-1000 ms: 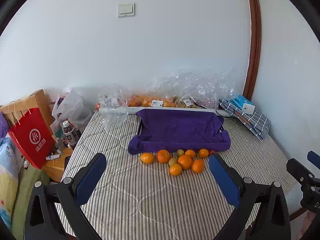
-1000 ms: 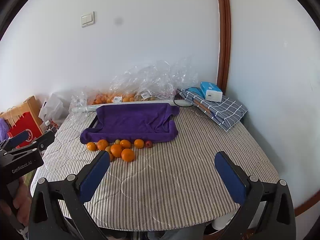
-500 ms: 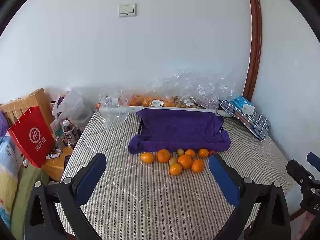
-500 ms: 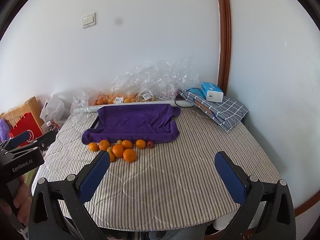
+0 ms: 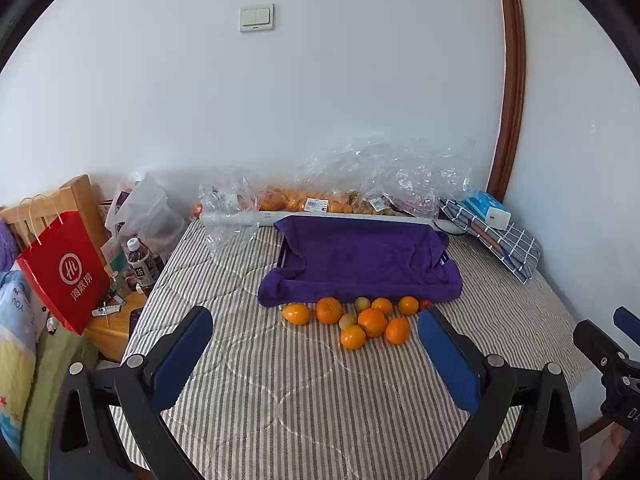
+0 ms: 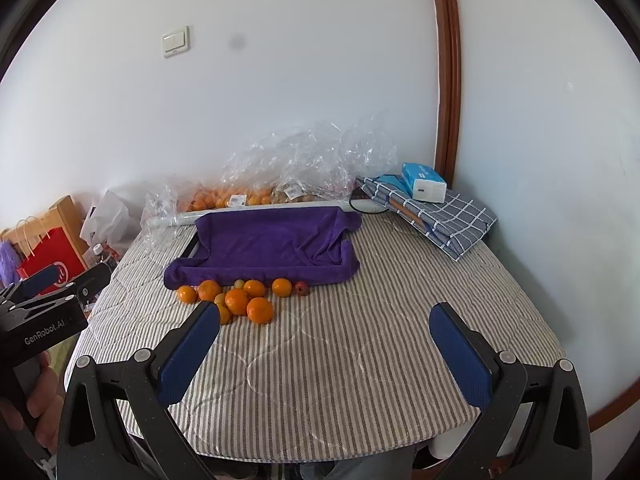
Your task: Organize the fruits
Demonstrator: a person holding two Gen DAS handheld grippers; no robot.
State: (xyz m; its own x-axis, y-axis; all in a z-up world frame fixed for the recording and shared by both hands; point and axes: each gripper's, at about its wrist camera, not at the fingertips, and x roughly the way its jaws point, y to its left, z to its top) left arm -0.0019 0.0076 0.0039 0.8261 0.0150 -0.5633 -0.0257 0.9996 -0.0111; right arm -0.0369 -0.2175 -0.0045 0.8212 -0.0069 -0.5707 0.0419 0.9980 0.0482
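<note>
Oranges (image 5: 352,322) sit at twelve o'clock; both tongs, left (image 5: 316,340) and right (image 6: 324,340), gape wide, holding nothing. I should reach slowly.

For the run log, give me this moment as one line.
left tongs open | right tongs open | loose fruits before purple towel

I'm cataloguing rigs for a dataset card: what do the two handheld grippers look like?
Both match. The left gripper and the right gripper each have a matte black frame with triangular cut-outs and silver screw heads, and two fingers faced with textured blue pads. The left one's black body carries white "GenRobot.AI" lettering. No cables or sleeves are visible.
</note>
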